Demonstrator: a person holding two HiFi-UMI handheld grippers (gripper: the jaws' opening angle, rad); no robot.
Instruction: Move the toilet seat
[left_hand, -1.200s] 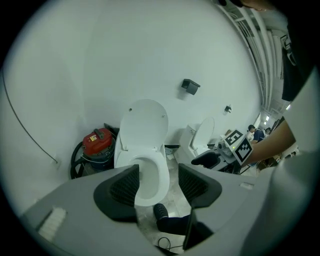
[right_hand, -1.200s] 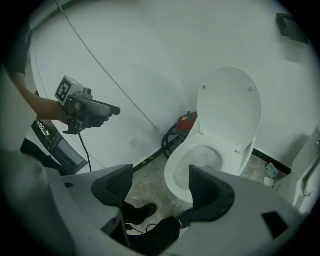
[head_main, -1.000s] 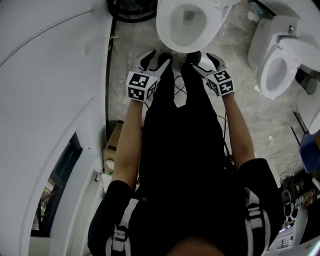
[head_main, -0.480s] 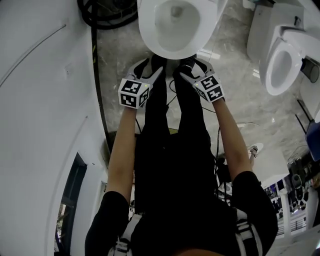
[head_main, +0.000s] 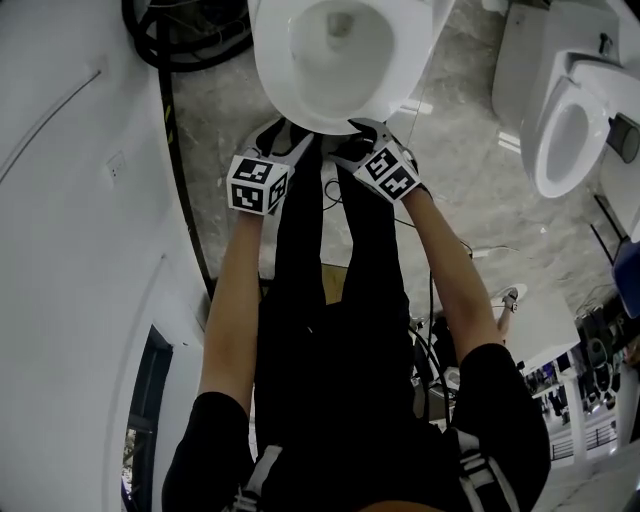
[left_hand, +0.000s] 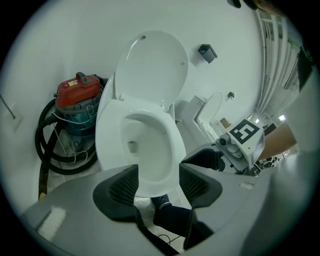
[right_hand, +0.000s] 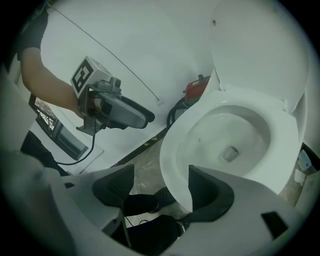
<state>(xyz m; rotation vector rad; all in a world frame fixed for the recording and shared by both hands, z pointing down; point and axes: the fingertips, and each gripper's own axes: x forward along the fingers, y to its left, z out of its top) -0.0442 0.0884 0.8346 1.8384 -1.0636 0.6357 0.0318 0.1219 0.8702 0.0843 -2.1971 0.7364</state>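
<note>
Head cam's way up, aimed almost straight down onto the white oval ceramic toilet bowl (head_main: 330, 60). The cam on the left gripper (head_main: 285, 138) sits low and close at the bowl's front rim, looking straight toward its back. The one on the right gripper (head_main: 365, 138) is just as close but angled across from the right. All three share the bowl, and both gripper cams also catch the red-topped canister vacuum (left_hand: 77, 92).

Bright even light, fisheye-warped dark edges
</note>
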